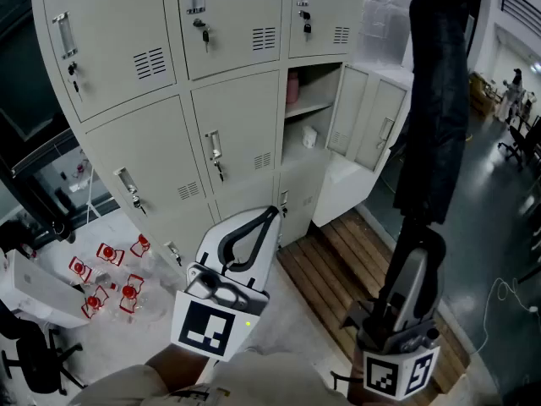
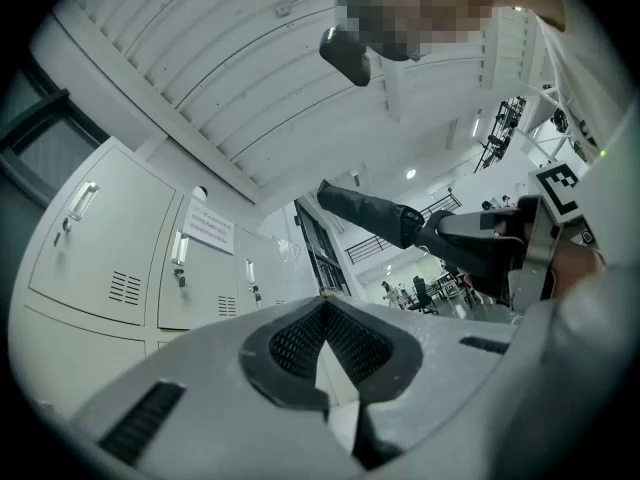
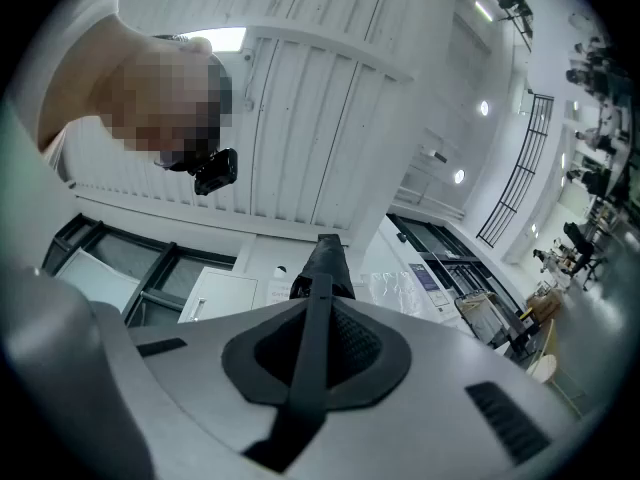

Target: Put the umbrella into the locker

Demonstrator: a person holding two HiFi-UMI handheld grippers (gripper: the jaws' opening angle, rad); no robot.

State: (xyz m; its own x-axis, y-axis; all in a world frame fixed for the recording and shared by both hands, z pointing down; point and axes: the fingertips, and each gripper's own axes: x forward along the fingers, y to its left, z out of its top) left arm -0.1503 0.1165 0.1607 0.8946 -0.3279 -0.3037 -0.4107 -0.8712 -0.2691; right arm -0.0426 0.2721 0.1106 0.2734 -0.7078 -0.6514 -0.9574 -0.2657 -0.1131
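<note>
A black folded umbrella (image 1: 435, 100) stands upright at the right of the head view, its lower end clamped in my right gripper (image 1: 416, 265), which is shut on it. In the right gripper view the umbrella (image 3: 325, 258) runs straight out from between the jaws. The grey locker bank (image 1: 228, 134) fills the upper left, with one compartment (image 1: 308, 108) open and its door (image 1: 359, 117) swung to the right. My left gripper (image 1: 266, 216) points up at the lockers, shut and empty. From the left gripper view I see the umbrella (image 2: 370, 208) and the shut left gripper (image 2: 325, 308).
A pink thing (image 1: 292, 87) and a white thing (image 1: 308, 136) sit inside the open compartment. Wooden slats (image 1: 363, 260) lie on the floor below it. Red-and-white items (image 1: 110, 282) are scattered on the floor at the left, beside a white piece of furniture (image 1: 34, 290).
</note>
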